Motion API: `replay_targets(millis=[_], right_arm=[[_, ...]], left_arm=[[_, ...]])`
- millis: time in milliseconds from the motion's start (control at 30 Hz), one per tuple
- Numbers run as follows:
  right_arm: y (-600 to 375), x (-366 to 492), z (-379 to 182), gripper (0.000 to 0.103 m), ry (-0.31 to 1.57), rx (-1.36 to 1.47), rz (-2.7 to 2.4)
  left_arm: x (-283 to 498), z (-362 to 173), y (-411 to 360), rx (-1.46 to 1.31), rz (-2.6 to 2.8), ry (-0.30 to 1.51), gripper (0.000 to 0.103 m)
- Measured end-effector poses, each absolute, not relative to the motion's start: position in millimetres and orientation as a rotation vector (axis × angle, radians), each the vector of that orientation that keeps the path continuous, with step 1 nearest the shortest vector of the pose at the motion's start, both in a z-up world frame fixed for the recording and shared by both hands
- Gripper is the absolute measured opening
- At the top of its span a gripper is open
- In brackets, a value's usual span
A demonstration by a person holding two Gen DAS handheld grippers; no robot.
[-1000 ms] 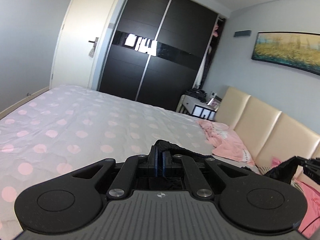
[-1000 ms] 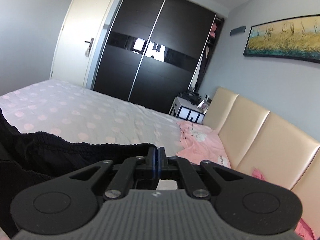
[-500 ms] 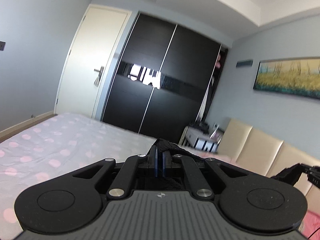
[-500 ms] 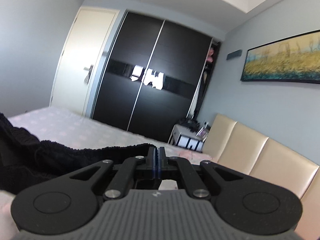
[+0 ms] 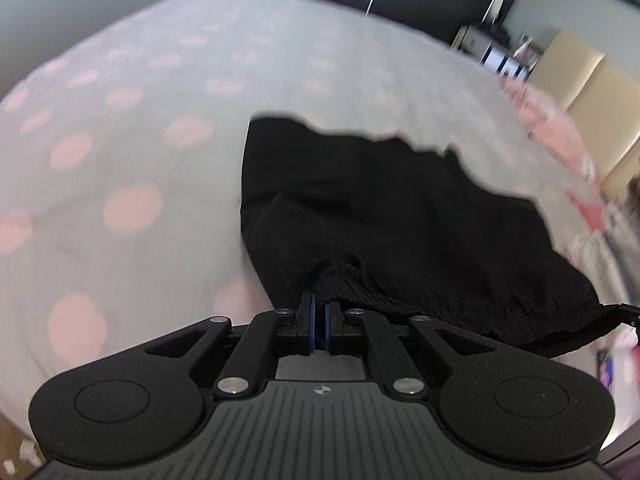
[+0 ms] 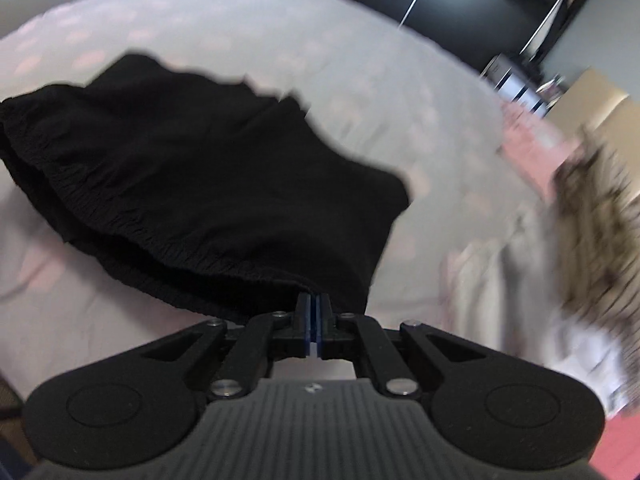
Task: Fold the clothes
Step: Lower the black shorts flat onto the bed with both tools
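Black garment (image 5: 384,208) lowered onto bed (image 5: 120,120), waistband crosswise

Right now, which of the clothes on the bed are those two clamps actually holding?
The black garment. Both the left gripper and right gripper pinch its gathered waistband, while the pink clothes and the mottled brown piece lie untouched aside.

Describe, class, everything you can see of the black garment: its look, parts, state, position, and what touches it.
The black garment is soft, matte cloth with a gathered, elasticated waistband and a ragged-looking far hem. It is spread over the dotted bedsheet, waistband nearest the cameras. The left tongs and right tongs are each shut on a waistband end. Motion blur hides finer detail.
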State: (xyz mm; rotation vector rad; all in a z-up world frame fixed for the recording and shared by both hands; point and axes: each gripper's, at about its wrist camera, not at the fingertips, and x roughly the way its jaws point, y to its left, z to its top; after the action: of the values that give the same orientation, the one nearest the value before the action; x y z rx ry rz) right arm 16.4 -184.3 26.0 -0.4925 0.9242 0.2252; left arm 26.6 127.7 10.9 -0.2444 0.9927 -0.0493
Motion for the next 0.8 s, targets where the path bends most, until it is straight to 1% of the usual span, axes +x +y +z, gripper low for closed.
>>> replay_targets(millis=[133,233,500,800], right_arm=[[-188.0,-7.4,-17.0,0.003,1.015,-0.466,0.269],[-195.8,-19.5,-28.2,0.003,1.041,-0.441,0.282],[-211.0,-35.4,-22.3,0.002,1.085,-0.4,0.316],[-207.6,-21.4,-37.8,0.003,1.081,-0.377,0.295]], left_arm=[[12.1,-17.6,131.5,-0.187,-0.044,1.079,0.002],[3.1,-27.3,133.5,-0.167,-0.053,1.111,0.002],[1.9,-28.1,127.1,-0.079,-0.088,1.169,0.002],[20.1,-52.0,118.8,-0.013,-0.049,1.212,0.002]])
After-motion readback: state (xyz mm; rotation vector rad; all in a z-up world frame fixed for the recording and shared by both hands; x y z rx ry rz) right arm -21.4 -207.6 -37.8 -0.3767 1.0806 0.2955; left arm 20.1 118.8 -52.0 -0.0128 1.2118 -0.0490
